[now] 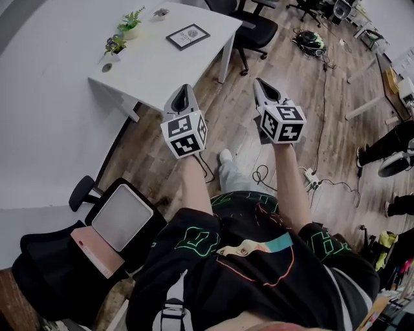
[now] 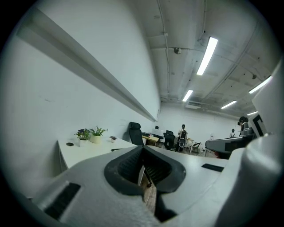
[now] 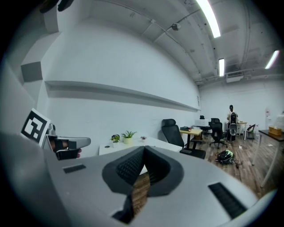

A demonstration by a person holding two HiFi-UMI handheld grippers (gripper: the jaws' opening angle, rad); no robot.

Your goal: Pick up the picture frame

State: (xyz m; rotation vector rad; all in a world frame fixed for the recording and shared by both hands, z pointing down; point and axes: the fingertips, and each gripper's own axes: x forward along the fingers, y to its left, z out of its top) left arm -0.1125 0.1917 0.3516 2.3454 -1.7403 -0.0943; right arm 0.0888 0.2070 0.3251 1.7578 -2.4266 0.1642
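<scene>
Lying flat on desk (image 1: 165,71): picture frame (image 1: 187,36), long axis slanting up-right.

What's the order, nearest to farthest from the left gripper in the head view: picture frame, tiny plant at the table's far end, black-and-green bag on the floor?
From the left gripper:
1. picture frame, on the table ahead.
2. tiny plant, table's far edge.
3. black-and-green bag, far right.
</scene>
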